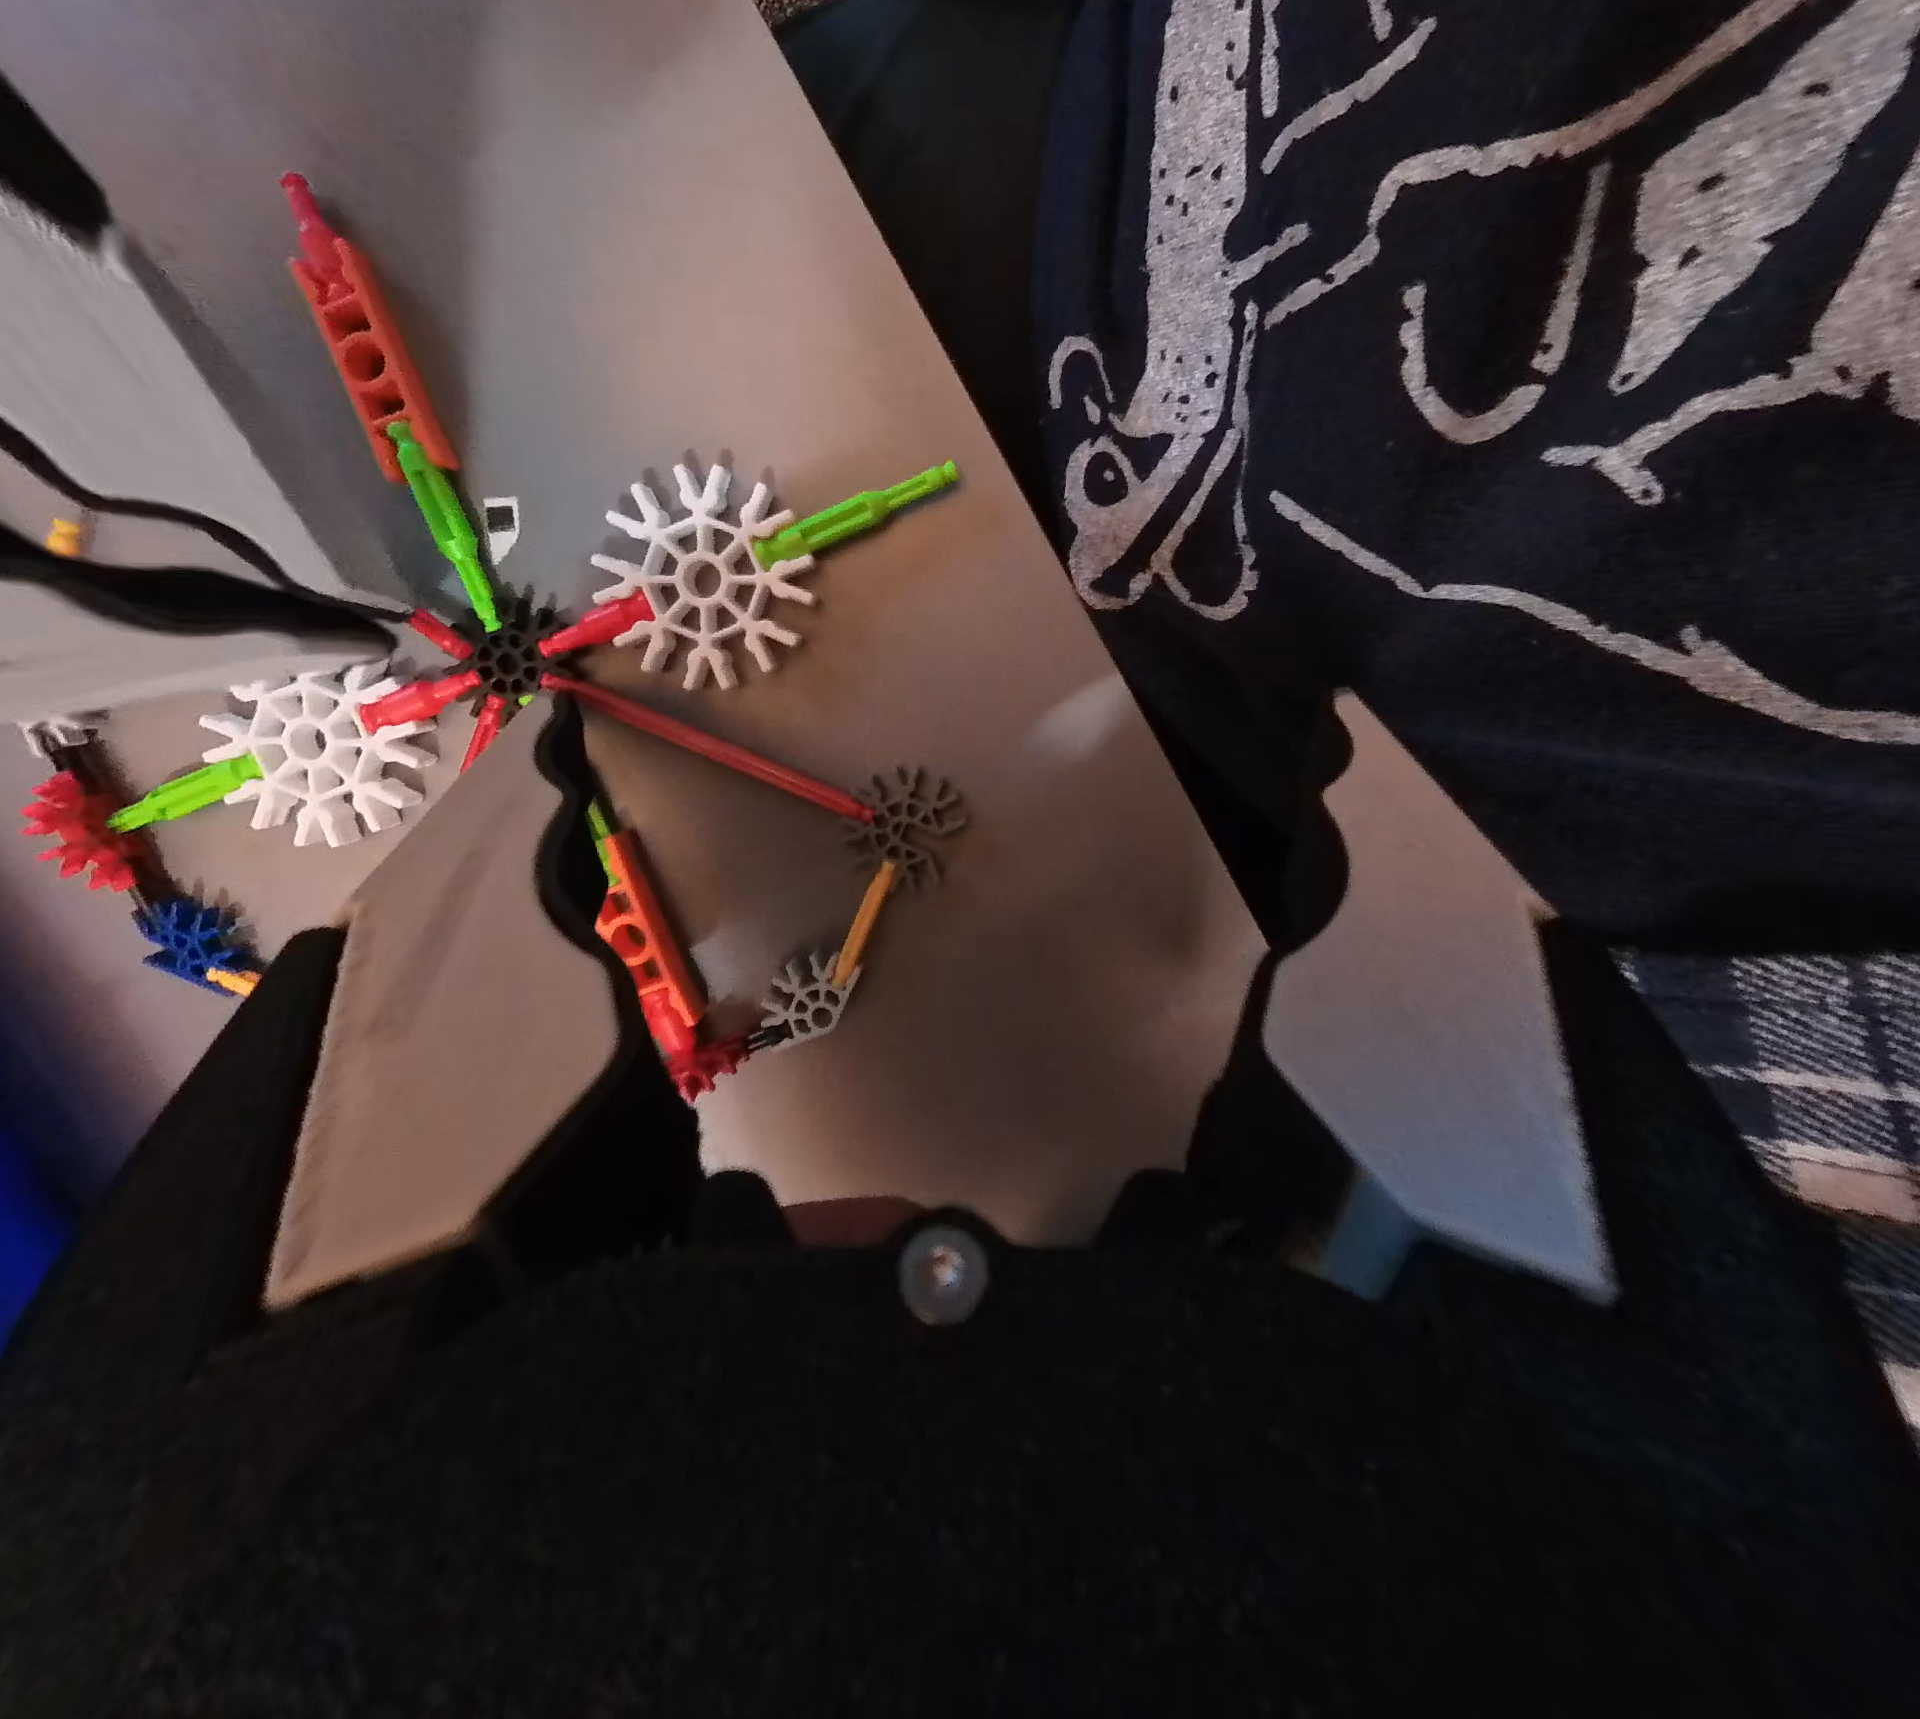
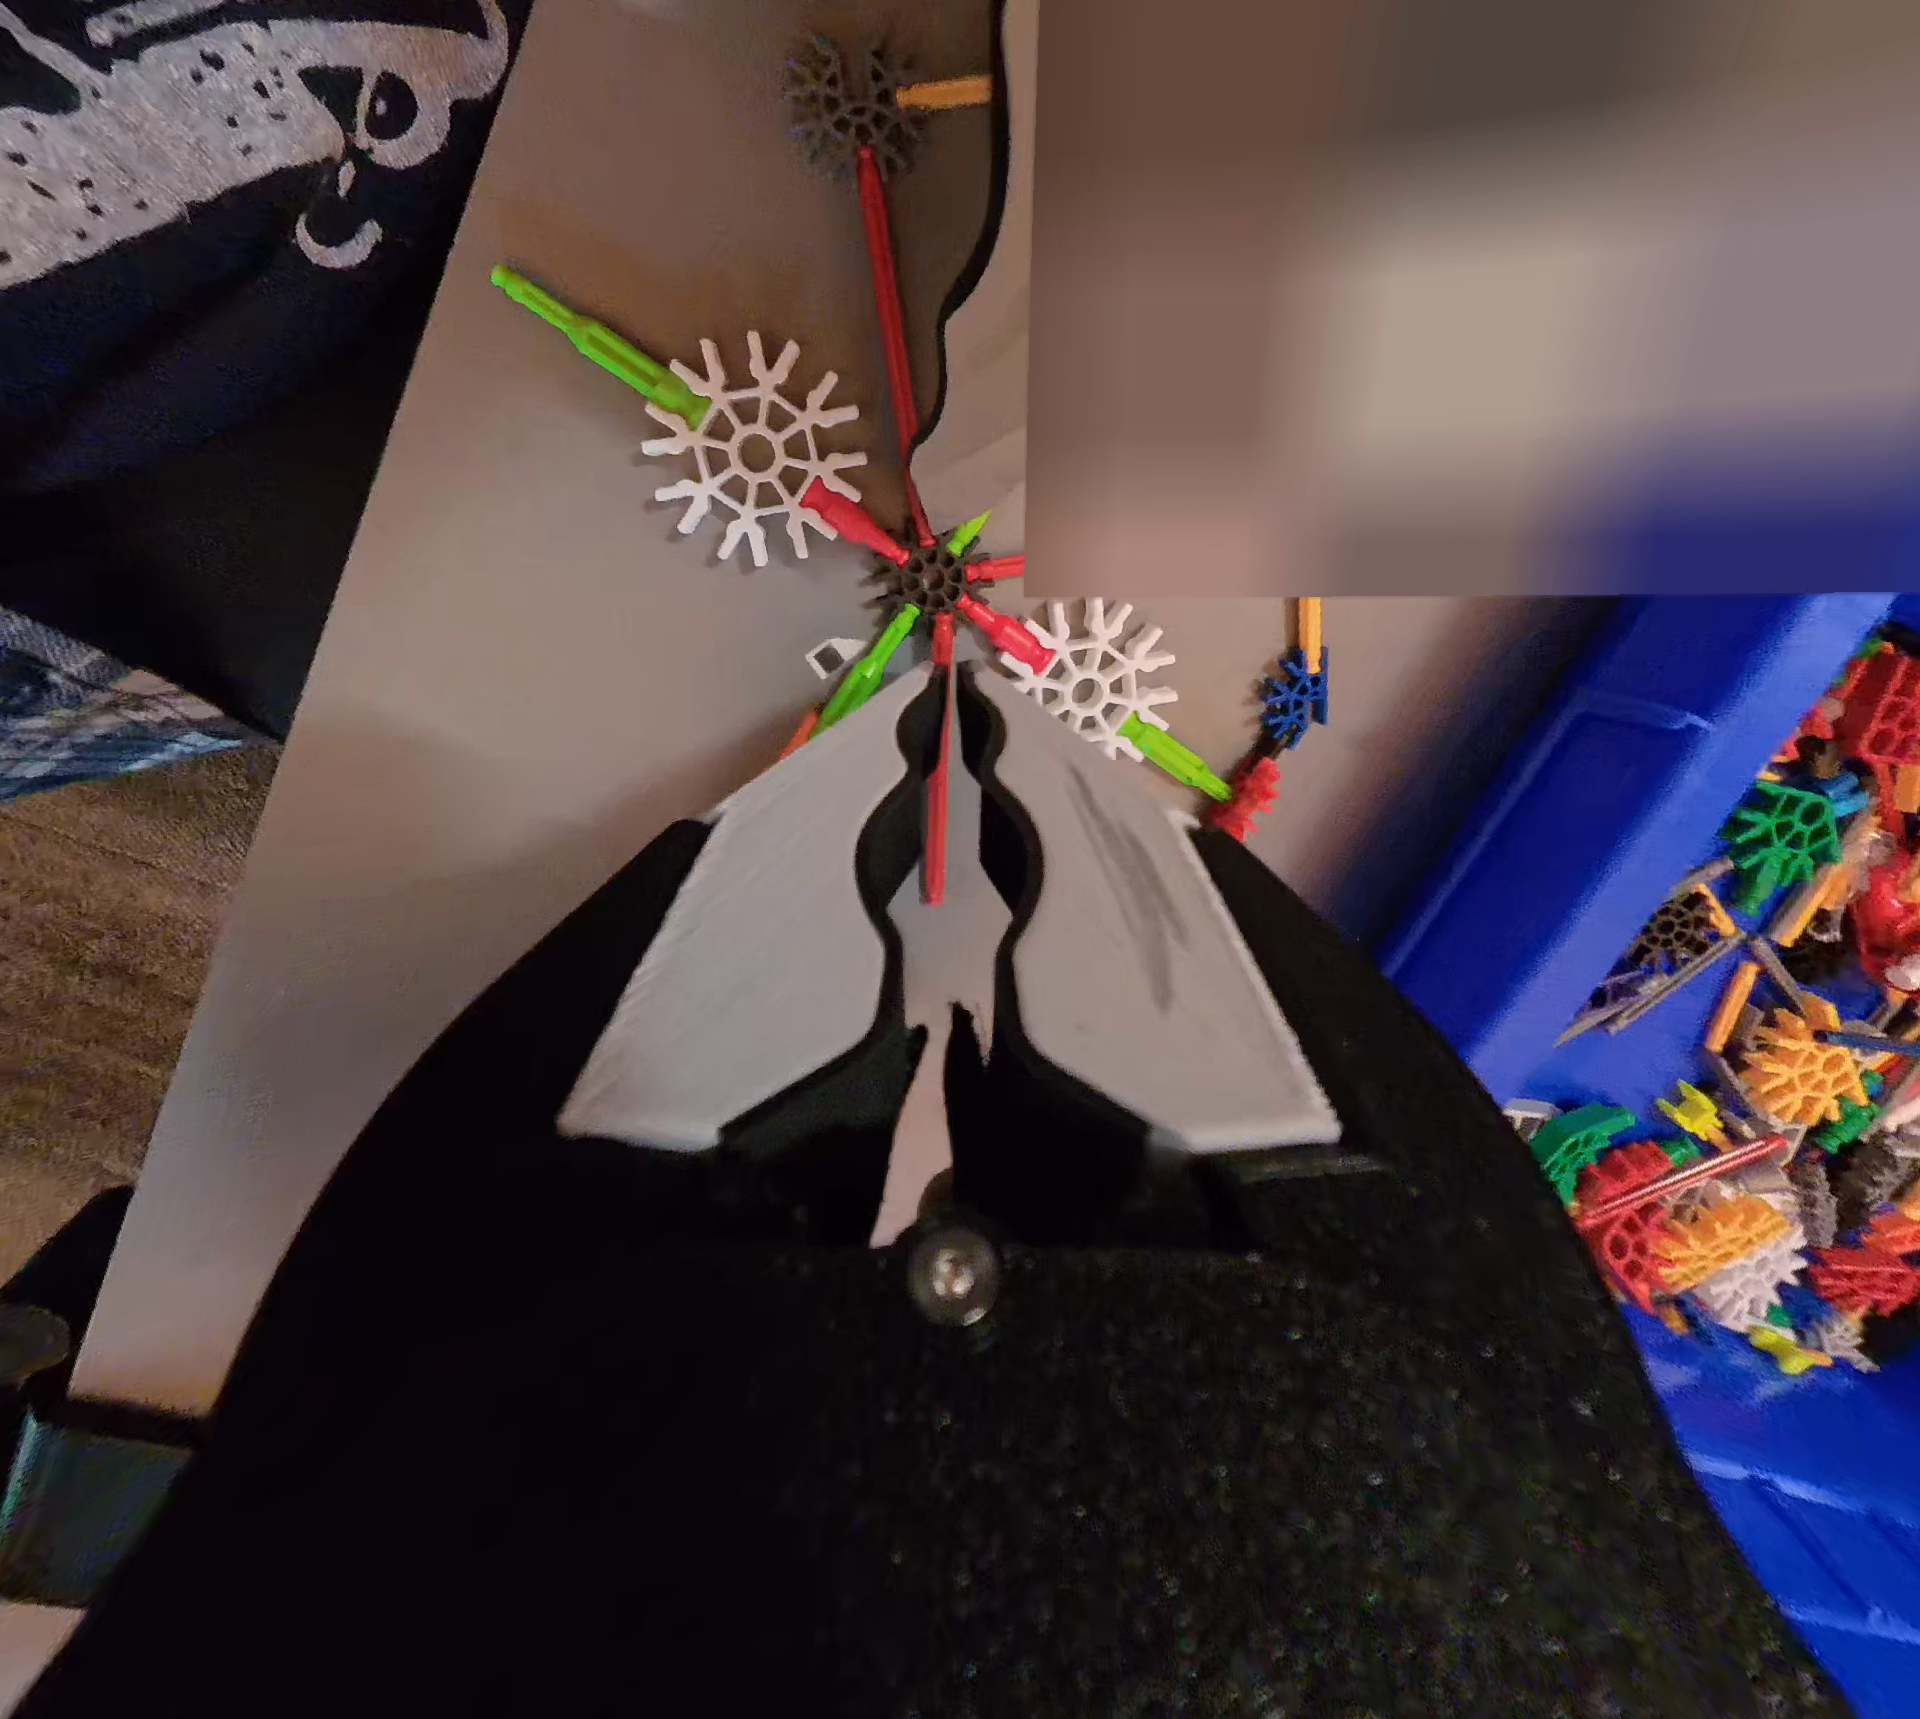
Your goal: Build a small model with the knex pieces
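Both hand-held grippers (image 1: 951,713) (image 2: 942,682); no readable writing.

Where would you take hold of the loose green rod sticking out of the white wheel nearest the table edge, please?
Grip the green rod on its thicker ribbed middle, clear of the white wheel, coming from above with one finger on each long side. It lies flat on the table with its thin tip free and pointing toward the edge, so nothing crowds it.
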Tool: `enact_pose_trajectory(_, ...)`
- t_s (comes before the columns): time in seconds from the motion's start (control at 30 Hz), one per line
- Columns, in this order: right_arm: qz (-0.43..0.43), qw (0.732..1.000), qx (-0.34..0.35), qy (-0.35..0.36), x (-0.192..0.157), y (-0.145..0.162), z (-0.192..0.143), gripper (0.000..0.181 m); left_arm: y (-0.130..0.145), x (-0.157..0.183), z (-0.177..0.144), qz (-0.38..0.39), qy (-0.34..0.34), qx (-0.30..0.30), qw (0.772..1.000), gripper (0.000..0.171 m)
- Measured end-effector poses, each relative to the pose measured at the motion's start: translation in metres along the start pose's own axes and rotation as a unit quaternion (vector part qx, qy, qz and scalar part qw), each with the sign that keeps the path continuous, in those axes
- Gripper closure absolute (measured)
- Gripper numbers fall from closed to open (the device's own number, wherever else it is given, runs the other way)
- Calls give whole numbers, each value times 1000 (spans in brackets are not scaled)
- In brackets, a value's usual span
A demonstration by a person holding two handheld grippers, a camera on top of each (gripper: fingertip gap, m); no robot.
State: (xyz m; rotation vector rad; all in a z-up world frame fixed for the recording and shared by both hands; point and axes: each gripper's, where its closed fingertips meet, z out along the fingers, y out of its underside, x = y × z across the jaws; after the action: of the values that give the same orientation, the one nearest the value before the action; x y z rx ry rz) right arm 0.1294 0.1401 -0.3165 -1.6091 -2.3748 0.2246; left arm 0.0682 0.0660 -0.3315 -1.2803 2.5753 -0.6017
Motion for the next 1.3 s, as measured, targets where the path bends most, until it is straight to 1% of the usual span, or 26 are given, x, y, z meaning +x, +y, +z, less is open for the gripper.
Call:
enact_pose_trajectory(0.07,10,1000,9,3,2,-3,-4,178,0,0,0,0,0,-1,1000,39)
enact_pose_trajectory(0.17,31,999,26,-1,2,-9,-7,181,0,-1,0,0,1,-2,1000,39)
enact_pose_trajectory(0.3,46,998,35,-4,1,-12,-2,181,1,-2,0,0,0,-4,1000,38)
enact_pose_trajectory(0.37,43,999,19,-3,-1,-7,3,181,1,-3,0,-1,-1,-5,1000,38)
enact_pose_trajectory(0.57,49,999,16,-6,-1,-6,5,181,2,-4,1,-2,-2,-7,1000,37)
enact_pose_trajectory(0.77,67,997,4,-29,-2,-4,7,181,3,-6,1,-4,-2,-8,1000,38)
enact_pose_trajectory(1.0,66,994,-60,-57,-2,-2,8,181,3,-9,1,-5,-1,-5,1000,38)
enact_pose_trajectory(1.13,69,992,-83,-58,0,-2,9,181,5,-8,3,4,-7,-5,1000,33)
enact_pose_trajectory(1.3,110,991,-55,-50,4,1,7,181,4,-10,3,-2,-6,-4,1000,32)
